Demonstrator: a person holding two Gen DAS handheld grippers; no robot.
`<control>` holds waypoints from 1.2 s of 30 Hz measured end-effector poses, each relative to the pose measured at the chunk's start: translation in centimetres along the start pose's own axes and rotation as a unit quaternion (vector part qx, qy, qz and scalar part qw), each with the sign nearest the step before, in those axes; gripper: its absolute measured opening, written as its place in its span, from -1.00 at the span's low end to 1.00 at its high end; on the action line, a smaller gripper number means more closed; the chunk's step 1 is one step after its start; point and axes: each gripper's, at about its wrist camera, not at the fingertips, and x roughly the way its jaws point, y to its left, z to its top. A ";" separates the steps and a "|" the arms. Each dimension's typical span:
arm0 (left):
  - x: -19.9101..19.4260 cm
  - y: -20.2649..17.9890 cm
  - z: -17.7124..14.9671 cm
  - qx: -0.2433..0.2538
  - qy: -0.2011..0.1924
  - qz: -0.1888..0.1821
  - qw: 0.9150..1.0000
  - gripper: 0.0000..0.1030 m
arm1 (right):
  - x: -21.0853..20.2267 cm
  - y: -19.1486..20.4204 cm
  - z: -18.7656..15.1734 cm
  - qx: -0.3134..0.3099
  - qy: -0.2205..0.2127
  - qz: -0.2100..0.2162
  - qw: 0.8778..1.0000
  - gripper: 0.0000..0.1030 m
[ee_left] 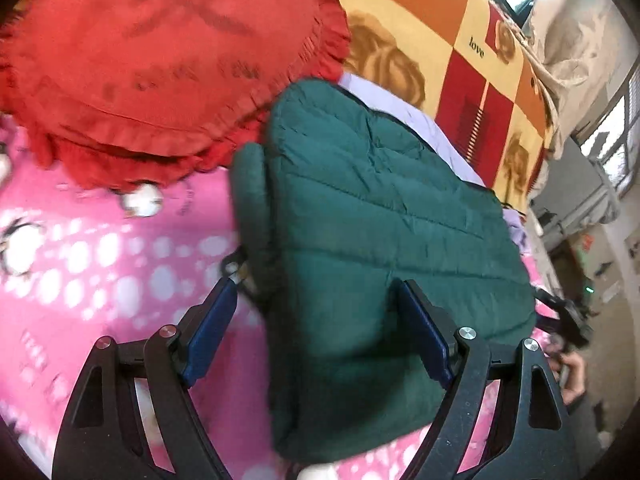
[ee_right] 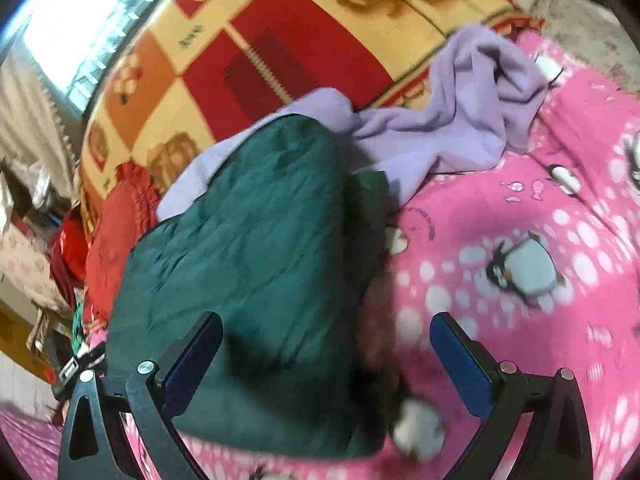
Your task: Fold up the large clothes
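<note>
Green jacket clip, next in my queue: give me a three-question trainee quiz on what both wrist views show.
1. True or false: the green quilted jacket lies folded on the pink penguin blanket.
2. Which garment lies partly under the jacket's far edge? A) a lilac garment B) blue jeans C) a white towel
3. Fill in: the left claw and the right claw both stand ____ over the jacket, gripping nothing.

Key: 1 true. 2 A. 3 open.
</note>
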 end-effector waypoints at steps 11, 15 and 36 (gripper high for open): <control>3.2 0.6 2.1 0.035 0.025 0.055 0.998 0.99 | 5.5 -3.5 3.8 0.020 0.055 0.073 0.996 1.00; 3.8 1.6 2.4 0.018 0.036 0.031 0.999 0.99 | 6.5 -3.5 4.4 0.007 0.047 0.092 0.995 1.00; 5.3 2.9 4.8 0.008 0.036 -0.069 0.997 0.99 | 8.5 -0.6 5.1 -0.086 0.037 0.128 0.987 0.64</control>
